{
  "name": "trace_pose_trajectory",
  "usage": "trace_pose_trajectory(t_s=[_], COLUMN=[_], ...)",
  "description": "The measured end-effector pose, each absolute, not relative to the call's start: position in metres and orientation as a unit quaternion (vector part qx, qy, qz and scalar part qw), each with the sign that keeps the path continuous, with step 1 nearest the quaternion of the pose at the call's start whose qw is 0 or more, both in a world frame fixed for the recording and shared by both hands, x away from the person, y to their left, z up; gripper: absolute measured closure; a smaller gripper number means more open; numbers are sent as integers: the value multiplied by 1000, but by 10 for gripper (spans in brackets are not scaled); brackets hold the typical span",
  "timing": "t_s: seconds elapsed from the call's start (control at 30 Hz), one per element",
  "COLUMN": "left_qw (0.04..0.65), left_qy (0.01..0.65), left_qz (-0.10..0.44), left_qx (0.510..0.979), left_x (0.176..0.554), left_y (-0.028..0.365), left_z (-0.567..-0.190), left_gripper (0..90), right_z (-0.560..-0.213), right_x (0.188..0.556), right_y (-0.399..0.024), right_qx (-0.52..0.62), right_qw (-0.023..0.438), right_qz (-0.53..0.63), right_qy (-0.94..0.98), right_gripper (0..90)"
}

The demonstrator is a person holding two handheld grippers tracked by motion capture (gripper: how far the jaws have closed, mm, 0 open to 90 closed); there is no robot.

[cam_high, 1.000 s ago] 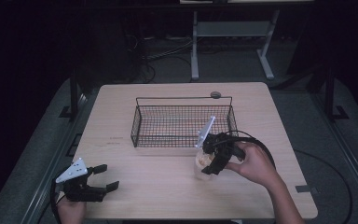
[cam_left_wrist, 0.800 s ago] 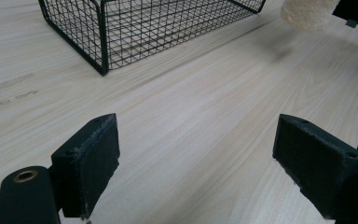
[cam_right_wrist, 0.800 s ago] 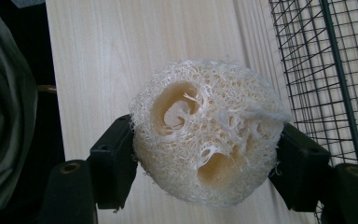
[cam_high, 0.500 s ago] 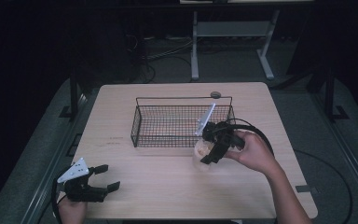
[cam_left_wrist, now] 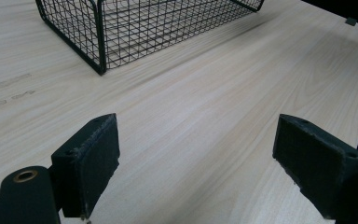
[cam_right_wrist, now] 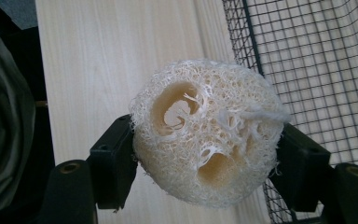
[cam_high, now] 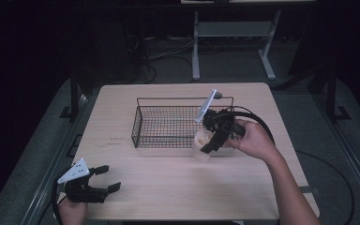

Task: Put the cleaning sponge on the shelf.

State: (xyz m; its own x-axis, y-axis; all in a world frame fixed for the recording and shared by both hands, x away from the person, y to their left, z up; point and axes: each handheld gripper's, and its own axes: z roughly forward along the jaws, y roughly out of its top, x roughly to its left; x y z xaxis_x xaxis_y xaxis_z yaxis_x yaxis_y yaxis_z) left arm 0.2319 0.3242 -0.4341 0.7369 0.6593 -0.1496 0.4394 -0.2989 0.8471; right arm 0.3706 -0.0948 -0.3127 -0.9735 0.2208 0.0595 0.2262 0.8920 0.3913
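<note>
A pale, fibrous loofah sponge (cam_right_wrist: 205,133) sits between the two black pads of my right gripper (cam_right_wrist: 205,163), which is shut on it. In the high view the right gripper (cam_high: 205,140) holds the loofah (cam_high: 201,139) in the air at the front right corner of the black wire basket (cam_high: 143,123). My left gripper (cam_high: 104,178) rests near the table's front left corner. Its jaws stand wide apart with only bare wood between the pads (cam_left_wrist: 93,161). The left gripper view shows the basket's near corner (cam_left_wrist: 100,37) farther off.
The light wooden table (cam_high: 178,187) carries the basket at its middle. A small dark round object (cam_high: 218,95) lies on the table behind the basket. A metal stand (cam_high: 229,33) and cables occupy the dark floor beyond the table.
My right gripper has risen with the loofah and moved toward the basket's front right corner. The left gripper has stayed in place.
</note>
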Motion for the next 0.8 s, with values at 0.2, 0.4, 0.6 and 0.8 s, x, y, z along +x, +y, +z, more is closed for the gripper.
trace_pose_trajectory(t_s=[0.2,0.4,0.6,0.8], left_qw=[483,485,485,486], left_qy=[346,347,346,346], left_qz=[114,114,115,114], left_qx=[796,794,795,794], left_x=[232,232,232,232], left_y=[324,325,325,326], left_z=[-434,-434,-434,-434], left_gripper=[134,134,134,134], right_z=[-306,-301,-296,-292], right_x=[380,390,401,416], right_y=[-91,-87,-80,-76], right_qx=[-117,-118,-115,-127], right_qw=[1,-3,-7,-7], right_qz=[-192,-187,-184,-177], right_qy=[-974,-975,-976,-976], right_gripper=[311,311,311,311])
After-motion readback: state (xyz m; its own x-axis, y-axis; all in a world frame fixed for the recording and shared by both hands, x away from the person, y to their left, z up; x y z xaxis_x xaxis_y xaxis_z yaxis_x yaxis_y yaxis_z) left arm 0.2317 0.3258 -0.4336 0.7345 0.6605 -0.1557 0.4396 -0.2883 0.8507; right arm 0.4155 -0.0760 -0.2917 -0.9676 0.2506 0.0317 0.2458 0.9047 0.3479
